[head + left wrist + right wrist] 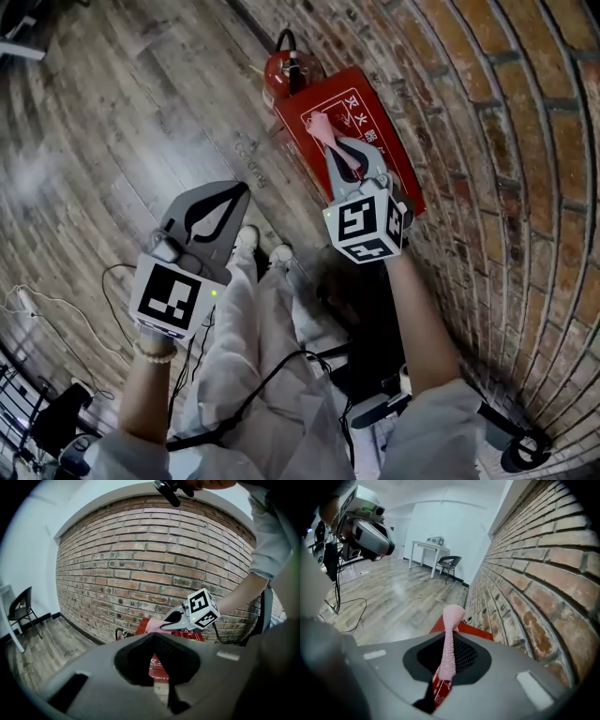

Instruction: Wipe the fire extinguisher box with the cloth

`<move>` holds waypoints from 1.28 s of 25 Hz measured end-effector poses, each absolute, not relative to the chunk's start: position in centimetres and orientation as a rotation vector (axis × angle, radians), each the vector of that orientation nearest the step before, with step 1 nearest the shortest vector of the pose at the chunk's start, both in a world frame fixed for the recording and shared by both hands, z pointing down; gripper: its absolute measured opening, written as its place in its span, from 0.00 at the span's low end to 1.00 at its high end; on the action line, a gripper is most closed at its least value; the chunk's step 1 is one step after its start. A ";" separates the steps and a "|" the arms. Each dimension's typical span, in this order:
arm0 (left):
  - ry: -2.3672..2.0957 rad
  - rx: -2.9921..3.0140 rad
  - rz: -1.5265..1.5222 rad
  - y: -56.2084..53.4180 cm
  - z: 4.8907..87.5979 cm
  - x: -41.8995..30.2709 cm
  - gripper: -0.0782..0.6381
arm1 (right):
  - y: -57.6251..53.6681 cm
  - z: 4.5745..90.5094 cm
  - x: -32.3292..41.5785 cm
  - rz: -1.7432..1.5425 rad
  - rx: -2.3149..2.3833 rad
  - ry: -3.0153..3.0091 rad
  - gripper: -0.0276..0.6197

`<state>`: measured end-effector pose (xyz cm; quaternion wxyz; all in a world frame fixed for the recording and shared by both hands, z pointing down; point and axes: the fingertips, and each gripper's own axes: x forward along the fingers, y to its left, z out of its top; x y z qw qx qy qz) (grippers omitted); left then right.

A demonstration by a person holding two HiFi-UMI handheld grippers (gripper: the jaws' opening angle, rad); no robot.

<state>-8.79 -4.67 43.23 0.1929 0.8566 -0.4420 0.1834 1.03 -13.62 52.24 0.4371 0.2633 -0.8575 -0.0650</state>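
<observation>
Right hand-held gripper (343,157) clamps the pink cloth (322,129) over the fire extinguisher box (323,98).
Box sits by the brick wall (487,141); left hand-held gripper (225,208), closed and empty, hangs aside, likely giving wiping room.

Brick wall (525,141) just beside box (349,105); open wooden floor (141,94) opposite.

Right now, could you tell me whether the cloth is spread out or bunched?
Bunched: the right gripper pinches the cloth into a narrow strip over the fire extinguisher box.
</observation>
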 end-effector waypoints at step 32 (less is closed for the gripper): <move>-1.280 2.367 0.493 -3.5 43.6 -10.8 0.11 | -14.6 59.1 -5.7 -0.160 0.449 -2.009 0.09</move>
